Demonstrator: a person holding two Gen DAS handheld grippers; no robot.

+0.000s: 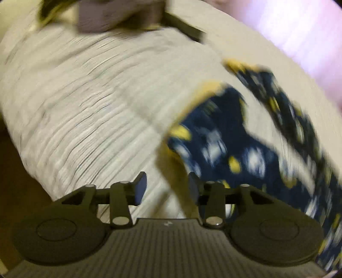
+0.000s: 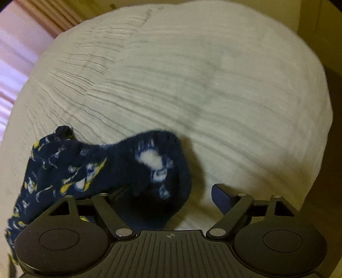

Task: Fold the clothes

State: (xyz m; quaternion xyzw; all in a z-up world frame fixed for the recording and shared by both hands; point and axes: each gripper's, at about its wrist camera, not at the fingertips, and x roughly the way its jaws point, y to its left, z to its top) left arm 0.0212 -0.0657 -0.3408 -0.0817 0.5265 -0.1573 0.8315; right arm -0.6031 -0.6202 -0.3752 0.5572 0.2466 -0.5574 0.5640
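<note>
A navy garment (image 1: 230,136) with white and yellow print and yellow trim lies on the white ribbed bedcover (image 1: 85,102). In the blurred left wrist view my left gripper (image 1: 167,188) is open, with the garment's yellow edge just ahead of the right finger. In the right wrist view my right gripper (image 2: 171,198) is open; the navy garment (image 2: 132,166) lies bunched over its left finger, which is hidden, and the right finger (image 2: 222,197) stands apart from the cloth.
A grey folded cloth (image 1: 111,15) lies at the far end of the bed. A pink curtain (image 1: 299,32) hangs beyond the bed's edge and shows in the right wrist view (image 2: 15,53). Brown floor (image 2: 329,107) lies past the bed's right edge.
</note>
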